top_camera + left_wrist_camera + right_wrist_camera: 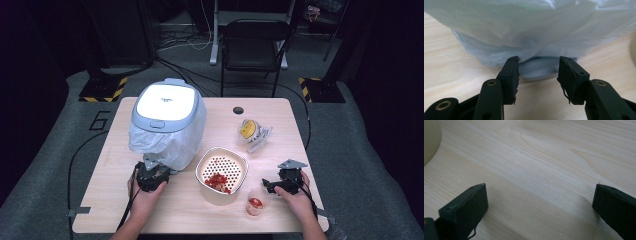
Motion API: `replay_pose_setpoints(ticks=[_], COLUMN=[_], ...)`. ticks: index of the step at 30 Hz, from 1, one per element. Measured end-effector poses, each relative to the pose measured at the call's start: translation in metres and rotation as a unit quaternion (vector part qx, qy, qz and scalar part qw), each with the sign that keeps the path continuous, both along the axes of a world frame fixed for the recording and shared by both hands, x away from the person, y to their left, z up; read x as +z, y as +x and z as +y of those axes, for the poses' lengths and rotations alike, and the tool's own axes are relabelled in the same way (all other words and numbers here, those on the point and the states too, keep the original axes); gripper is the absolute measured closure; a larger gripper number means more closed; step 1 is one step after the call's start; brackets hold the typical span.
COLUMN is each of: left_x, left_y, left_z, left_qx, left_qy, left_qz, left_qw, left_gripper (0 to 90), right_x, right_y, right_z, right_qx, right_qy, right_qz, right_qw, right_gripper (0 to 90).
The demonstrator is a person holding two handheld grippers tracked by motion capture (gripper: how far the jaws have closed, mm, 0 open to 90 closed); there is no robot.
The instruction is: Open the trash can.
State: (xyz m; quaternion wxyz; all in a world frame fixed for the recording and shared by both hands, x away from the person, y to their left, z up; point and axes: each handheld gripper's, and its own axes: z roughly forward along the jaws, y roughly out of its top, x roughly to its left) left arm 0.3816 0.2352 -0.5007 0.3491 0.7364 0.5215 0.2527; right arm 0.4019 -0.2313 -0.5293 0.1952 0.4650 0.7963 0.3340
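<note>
1. Left gripper (539, 72) sits low on the table (280, 130), jaws partly open and holding nothing, just short of the bin's grey pedal (539, 70).
2. The lidded bin (167, 122), draped in a clear bag (529, 27), stands far left.
3. Right gripper (540, 202) is spread wide over bare wood, empty.
4. Between the grippers: a strainer bowl (222, 175) with red pieces, with a small cup (256, 202) to its near right.

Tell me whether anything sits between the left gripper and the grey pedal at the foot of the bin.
Nothing visible does. The left gripper is open with bare table up to the pedal. The bin's plastic bag hangs just above the pedal, not in front of it.
</note>
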Motion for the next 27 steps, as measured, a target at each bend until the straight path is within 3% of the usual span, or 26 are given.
replay_pose_setpoints(ticks=[2, 7, 8, 9, 10, 14, 18, 20, 21, 22, 27], left_x=[0.001, 0.004, 0.004, 0.004, 0.000, -0.003, -0.004, -0.003, -0.003, -0.005, -0.006], left_y=[0.001, 0.003, 0.005, 0.005, 0.008, 0.011, 0.012, 0.009, 0.009, 0.006, 0.005], left_z=[0.001, -0.003, -0.004, -0.004, -0.006, -0.008, -0.010, -0.010, -0.010, -0.014, -0.017], left_qx=[0.002, -0.007, -0.011, -0.011, -0.004, 0.009, 0.013, 0.016, 0.016, 0.017, 0.019], left_qy=[-0.002, -0.011, 0.010, 0.010, -0.016, -0.024, -0.027, -0.010, -0.010, -0.023, -0.024], left_qz=[-0.008, -0.003, -0.003, -0.003, -0.007, -0.013, -0.017, -0.026, -0.026, -0.024, -0.023], left_qw=[1.0000, 0.9999, 0.9999, 0.9999, 0.9998, 0.9996, 0.9994, 0.9995, 0.9995, 0.9993, 0.9993], left_gripper=[50.1, 50.2, 50.3, 50.3, 50.3, 50.2, 50.3, 50.4, 50.3, 49.1, 49.4], right_x=[0.000, 0.000, 0.000, 0.000, 0.000, 0.000, 0.000, 0.000, 0.000, 0.000, 0.000], right_y=[0.000, 0.000, 0.000, 0.000, 0.000, 0.000, 0.000, 0.000, 0.000, 0.000, 0.000], right_z=[0.000, 0.000, 0.000, 0.000, 0.000, 0.000, 0.000, 0.000, 0.000, 0.000, 0.000], right_qx=[0.002, 0.002, 0.002, 0.002, 0.002, 0.002, 0.003, 0.003, 0.003, 0.003, 0.003], right_qy=[0.000, 0.000, 0.000, 0.000, 0.000, 0.000, 0.001, 0.001, 0.001, 0.001, 0.001], right_qz=[0.000, 0.001, 0.001, 0.000, 0.000, 0.001, 0.001, 0.001, 0.001, 0.001, 0.002], right_qw=[1.0000, 1.0000, 1.0000, 1.0000, 1.0000, 1.0000, 1.0000, 1.0000, 1.0000, 1.0000, 1.0000], right_gripper=[0.0, 0.0, 0.0, 0.0, 0.0, 0.0, 0.0, 0.0, 0.0, 0.0, 0.0])
